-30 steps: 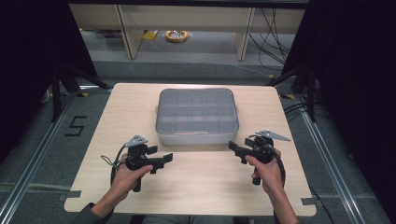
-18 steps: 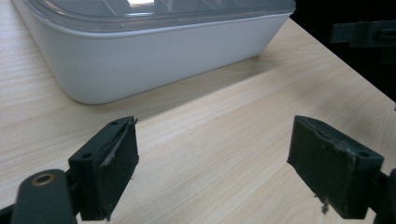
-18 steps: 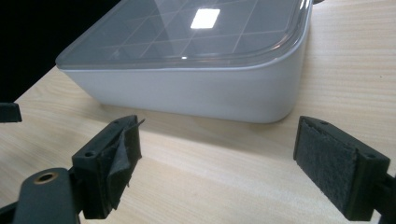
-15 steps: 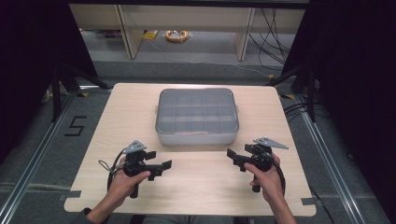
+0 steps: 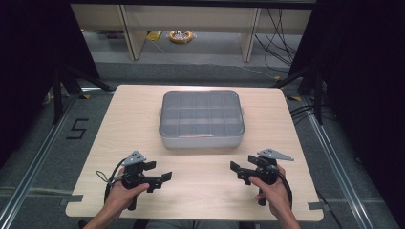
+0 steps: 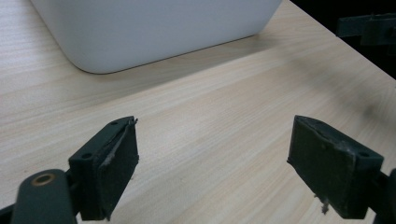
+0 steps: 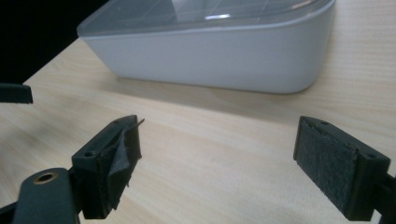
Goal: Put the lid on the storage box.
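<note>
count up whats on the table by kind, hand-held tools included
grey rectangular plastic compartment box with clear lid: 1
black hand-held two-jaw grippers, jaws open and empty: 2, the left gripper and the right gripper
total: 3, all over the light wooden table

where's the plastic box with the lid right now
In the high view the plastic box sits lid-on at the middle of the table, toward its far side, beyond both open grippers.

Pale grey box, light wood-grain table
</note>
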Available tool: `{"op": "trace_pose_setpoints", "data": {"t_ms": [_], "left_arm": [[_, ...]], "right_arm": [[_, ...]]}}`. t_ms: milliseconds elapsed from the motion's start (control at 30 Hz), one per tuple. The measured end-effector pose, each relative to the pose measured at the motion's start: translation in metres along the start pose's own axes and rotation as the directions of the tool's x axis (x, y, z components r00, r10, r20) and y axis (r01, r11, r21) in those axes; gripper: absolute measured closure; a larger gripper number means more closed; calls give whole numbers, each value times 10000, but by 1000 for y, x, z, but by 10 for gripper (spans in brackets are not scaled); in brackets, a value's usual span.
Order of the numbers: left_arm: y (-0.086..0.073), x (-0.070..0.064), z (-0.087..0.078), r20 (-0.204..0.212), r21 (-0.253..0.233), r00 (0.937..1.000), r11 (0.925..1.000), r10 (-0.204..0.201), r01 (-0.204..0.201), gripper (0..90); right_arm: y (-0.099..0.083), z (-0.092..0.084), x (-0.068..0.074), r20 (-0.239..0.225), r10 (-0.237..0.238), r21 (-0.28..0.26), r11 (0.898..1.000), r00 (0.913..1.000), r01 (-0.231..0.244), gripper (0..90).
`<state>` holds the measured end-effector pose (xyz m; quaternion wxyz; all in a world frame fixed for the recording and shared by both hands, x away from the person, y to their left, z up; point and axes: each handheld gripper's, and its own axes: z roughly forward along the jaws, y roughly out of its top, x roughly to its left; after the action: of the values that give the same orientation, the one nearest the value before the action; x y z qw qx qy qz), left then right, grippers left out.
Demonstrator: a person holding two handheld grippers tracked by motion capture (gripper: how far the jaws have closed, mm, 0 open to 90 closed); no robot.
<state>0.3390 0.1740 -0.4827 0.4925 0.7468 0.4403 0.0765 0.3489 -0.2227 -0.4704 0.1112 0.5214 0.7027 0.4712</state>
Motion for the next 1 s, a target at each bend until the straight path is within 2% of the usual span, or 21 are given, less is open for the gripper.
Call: {"op": "trace_pose_setpoints", "data": {"t_ms": [33,67,100,133,167,233,267,300,333,367,400,433,567,633,733,767,800,867,967,1000], "left_arm": [[-1,-1,-1,-26,-15,10000,10000,-1,1,153],[-2,-2,-2,-94,28,10000,10000,11,-11,153],[-3,-2,-1,-63,-36,10000,10000,7,-7,153],[-4,-2,-2,-35,55,10000,10000,77,-77,153],[-6,-3,-2,-18,73,10000,10000,-14,15,153],[-8,-4,-2,15,108,10000,9999,86,-86,153],[-9,-6,-3,6,140,10000,9999,97,-97,153],[-10,-6,-3,20,158,9998,9997,192,-192,153],[-11,-7,-3,60,132,9998,9997,204,-205,153],[-12,-8,-4,74,218,9996,9994,267,-269,153],[-13,-9,-4,52,200,9997,9995,248,-249,153],[-14,-10,-5,143,275,9995,9992,294,-298,153],[-18,-14,-5,165,278,9990,9987,413,-418,153],[-20,-15,-7,204,387,9982,9976,572,-580,153],[-23,-18,-8,185,424,9983,9975,560,-567,153],[-23,-19,-8,250,409,9981,9975,561,-571,153],[-25,-20,-8,293,416,9981,9976,533,-545,153],[-26,-22,-10,264,466,9979,9971,594,-606,153],[-30,-24,-12,380,502,9972,9965,645,-664,153],[-30,-25,-12,383,481,9974,9969,606,-624,154]], "right_arm": [[-2,0,0,18,0,-30,10000,10000,0,159],[-5,1,-3,59,-512,-47,9987,9987,512,159],[-5,-1,-2,15,-449,146,9989,9990,448,159],[-7,-1,-2,21,-412,117,9991,9991,412,159],[-9,-2,-1,55,-334,213,9992,9994,332,160],[-13,-3,-1,50,-475,144,9988,9989,474,160],[-14,-3,-1,-47,-372,28,9993,9993,372,160],[-16,-6,3,-33,-83,173,9998,10000,83,160],[-17,-6,0,19,-464,62,9989,9989,464,160],[-19,-9,4,-42,-40,255,9997,10000,41,160],[-19,-9,4,-42,-40,255,9997,10000,41,160],[-20,-10,1,6,-430,159,9989,9991,430,160],[-26,-14,3,-22,-537,328,9980,9986,538,161],[-28,-14,5,-9,-394,214,9990,9992,394,161],[-31,-17,6,-97,-530,364,9979,9985,533,161],[-33,-18,10,-33,-239,390,9990,9997,240,161],[-34,-18,9,-190,-474,399,9980,9987,481,161],[-37,-20,10,-112,-672,388,9970,9977,676,161],[-42,-24,16,-367,-317,497,9982,9988,335,161],[-44,-25,17,-296,-276,611,9977,9992,294,161]]}}
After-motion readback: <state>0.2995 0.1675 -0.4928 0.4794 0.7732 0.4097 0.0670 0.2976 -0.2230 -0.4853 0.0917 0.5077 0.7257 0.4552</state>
